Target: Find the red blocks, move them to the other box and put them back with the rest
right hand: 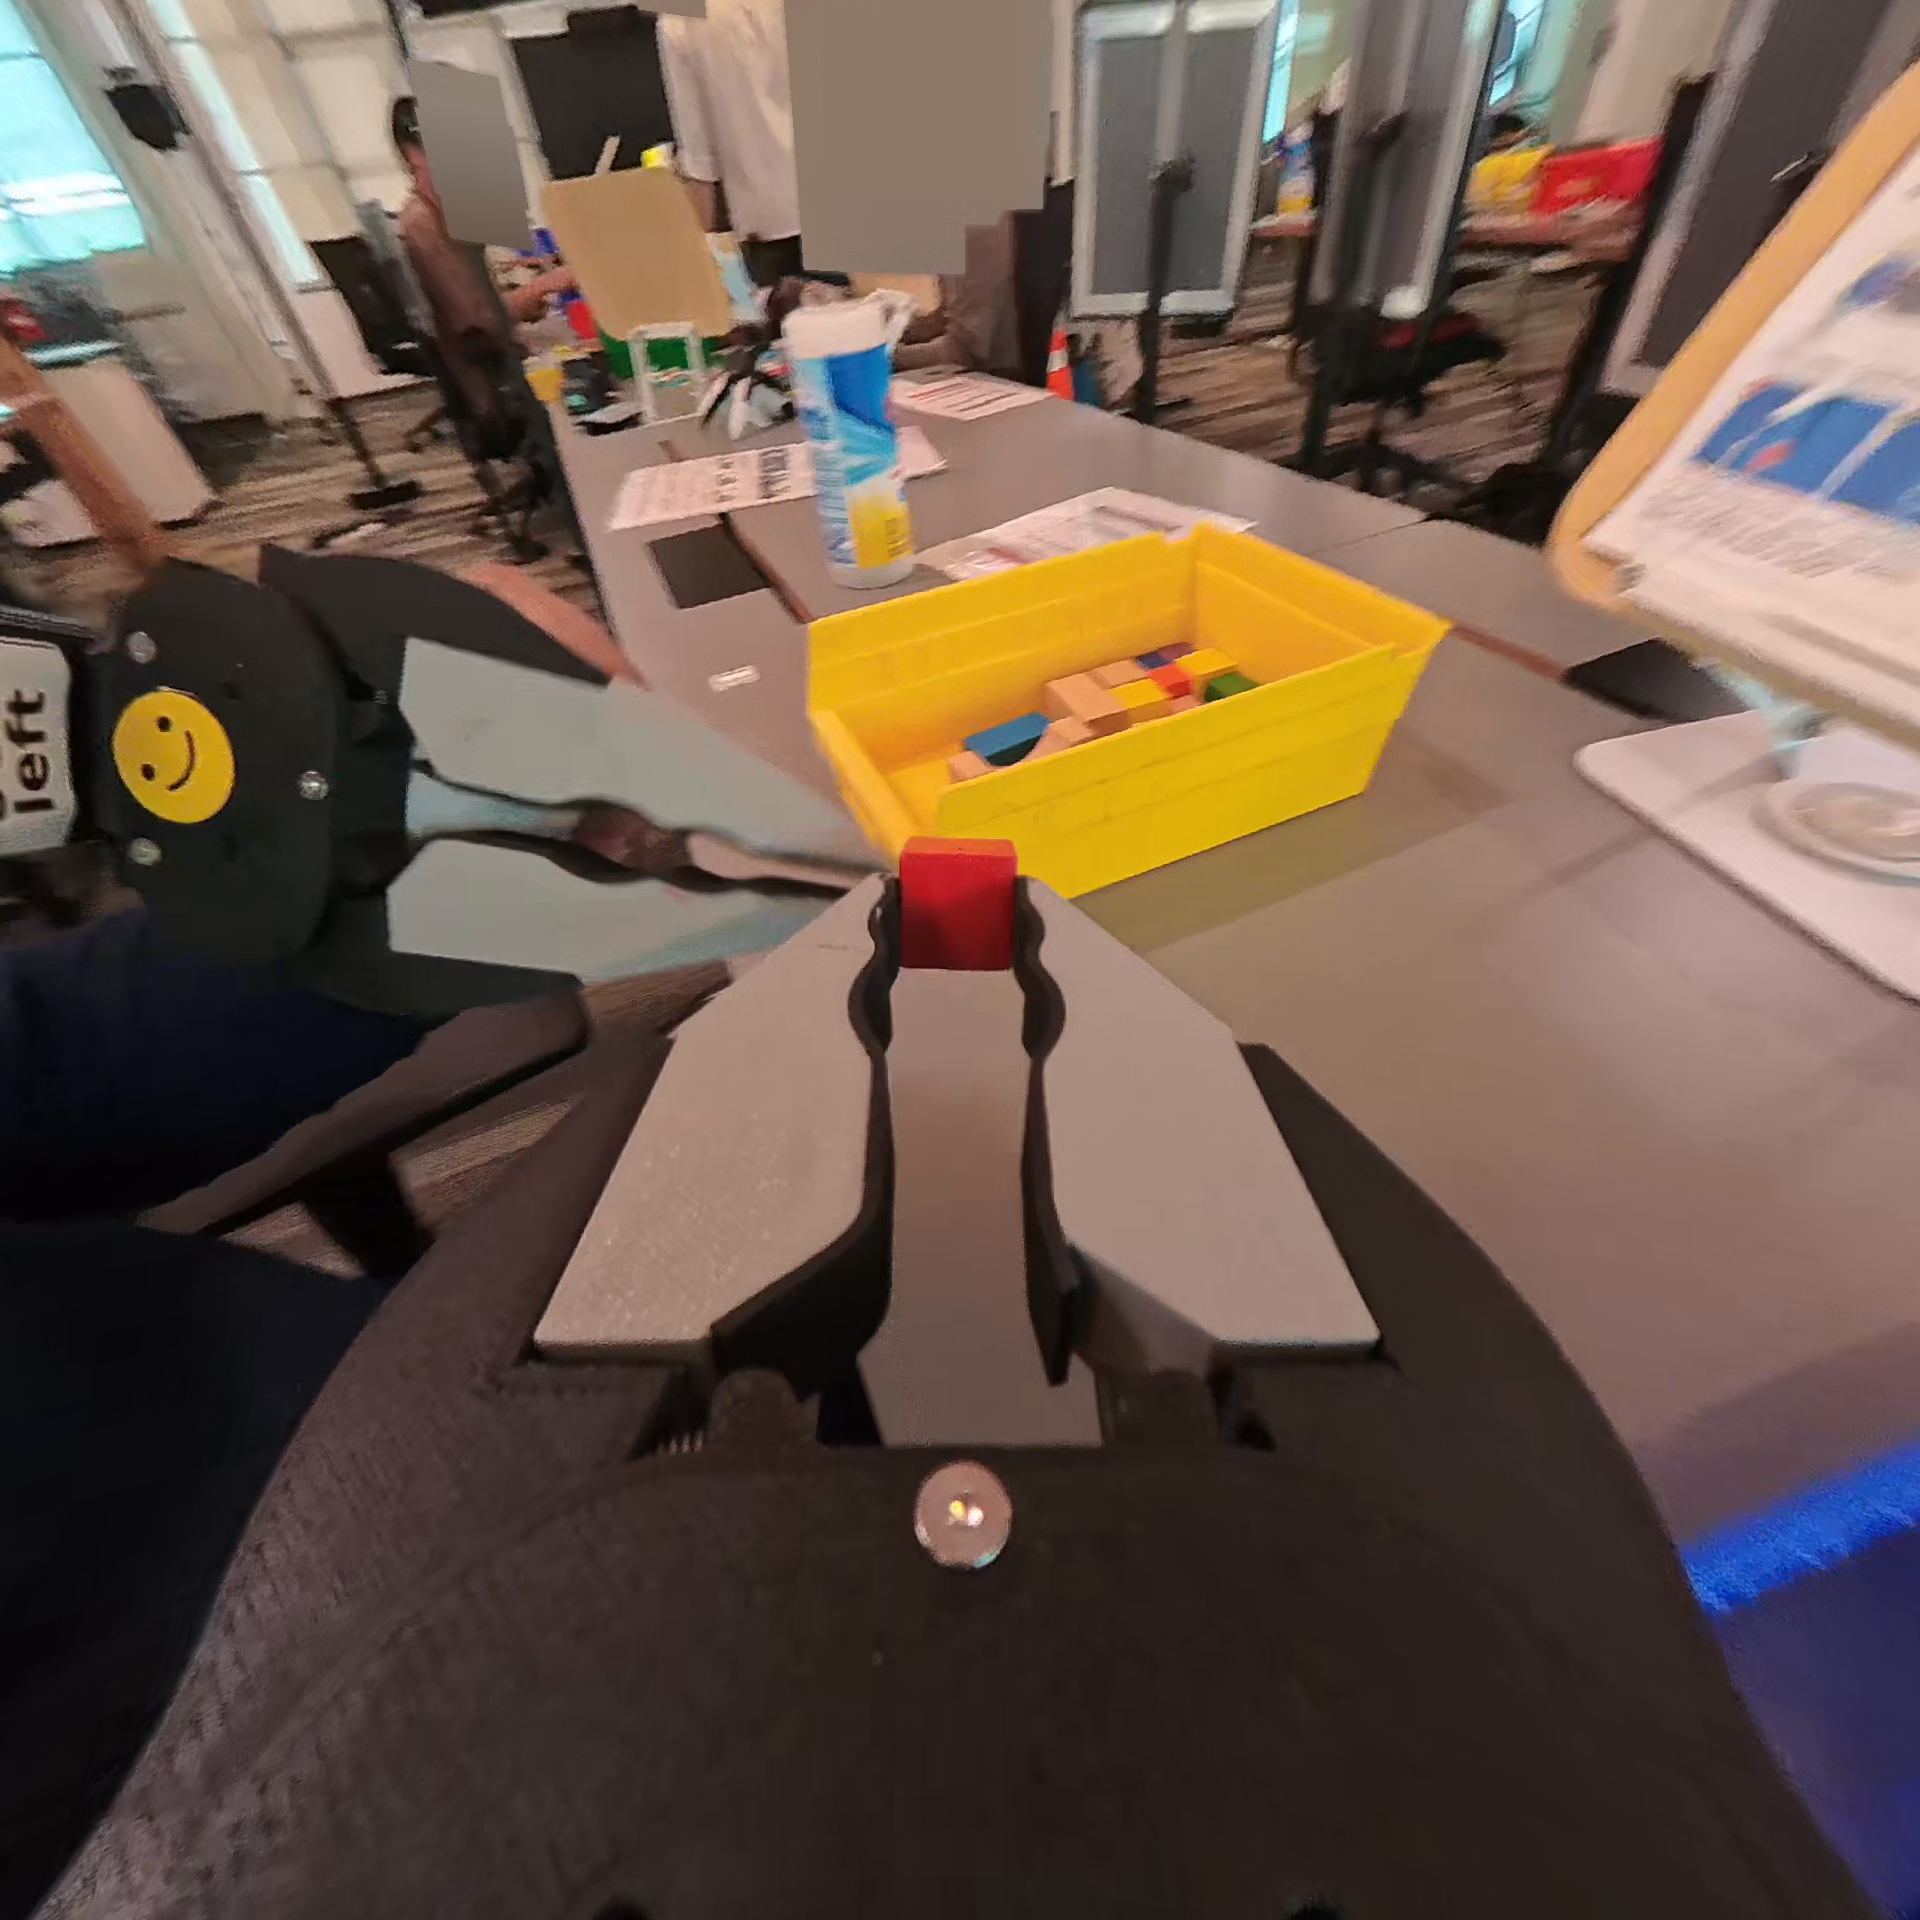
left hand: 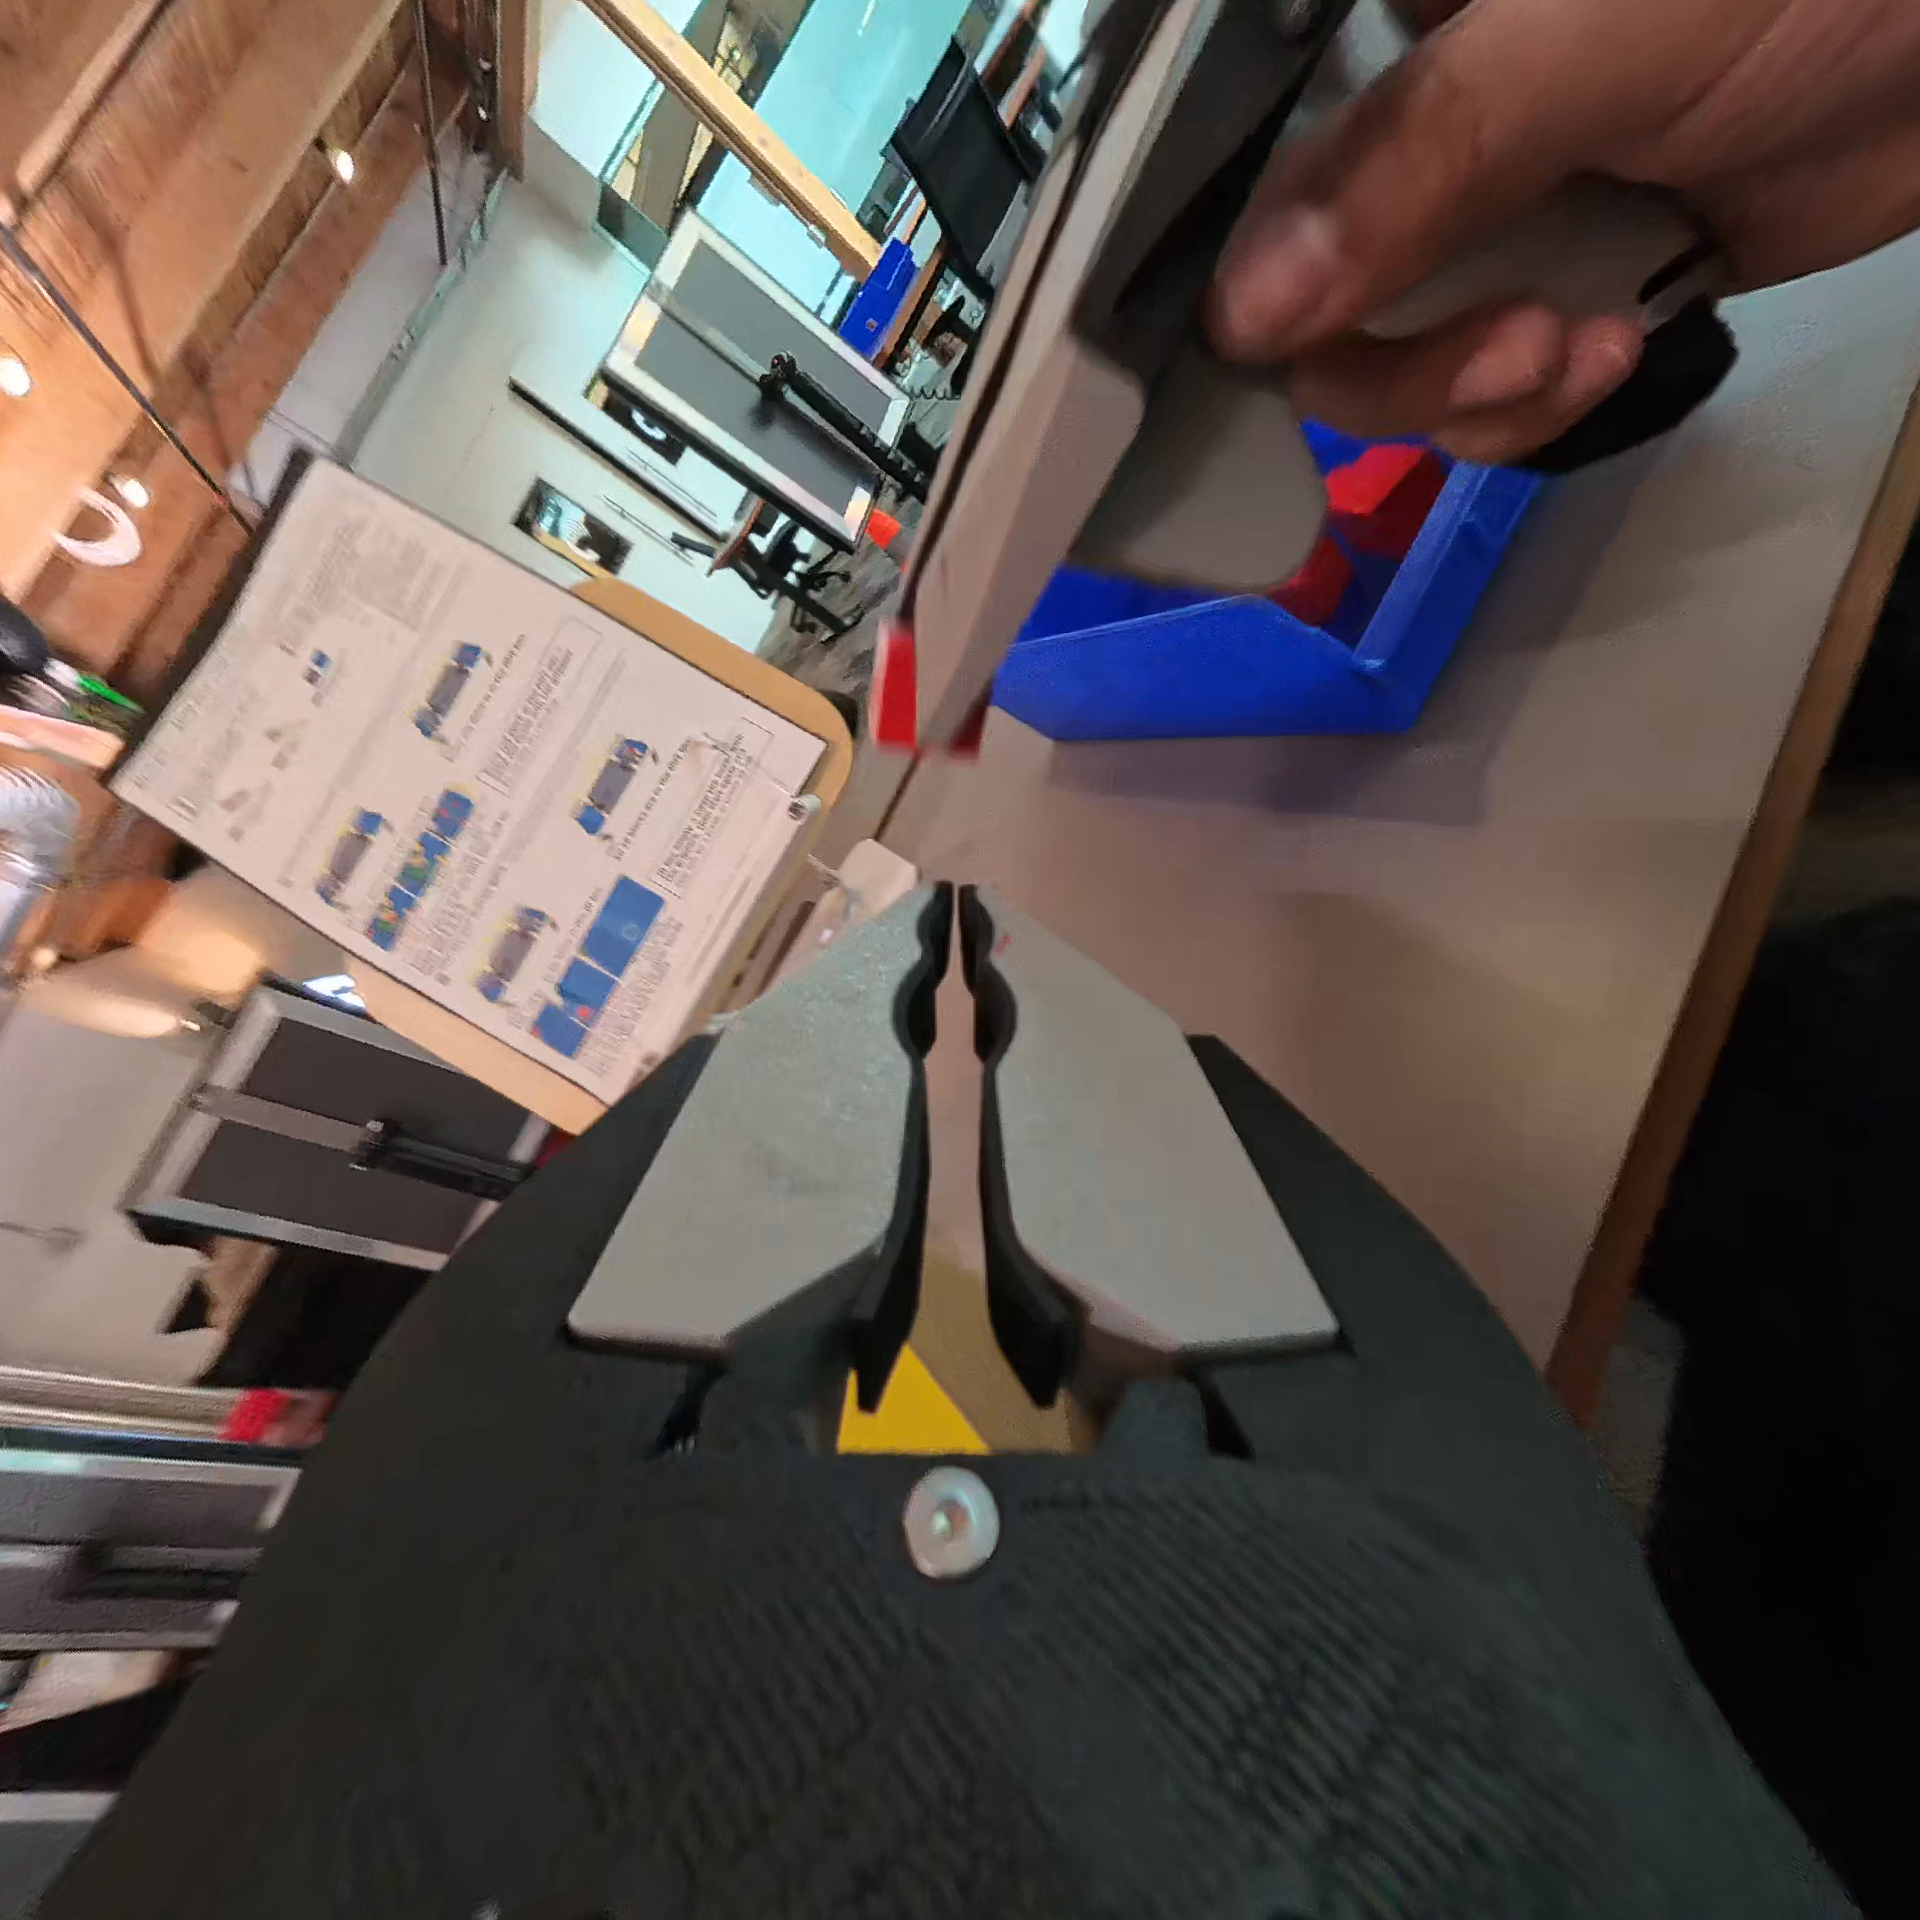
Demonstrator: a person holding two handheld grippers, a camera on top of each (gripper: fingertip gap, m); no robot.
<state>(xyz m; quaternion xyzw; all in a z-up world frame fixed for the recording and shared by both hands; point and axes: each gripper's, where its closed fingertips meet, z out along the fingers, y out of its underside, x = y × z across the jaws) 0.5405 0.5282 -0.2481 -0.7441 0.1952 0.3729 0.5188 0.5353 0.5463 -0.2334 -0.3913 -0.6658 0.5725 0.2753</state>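
- Red block pinched at the very tips of the right gripper, above the grey table, just short of the yellow box.
- Both black pads pressed flat on the block's sides, jaws parted only by its width.
- Loose coloured blocks lying inside the yellow box.
- More red pieces in the blue box farther along the table.
- Left gripper clenched, tips nearly meeting on air, beside the right one.
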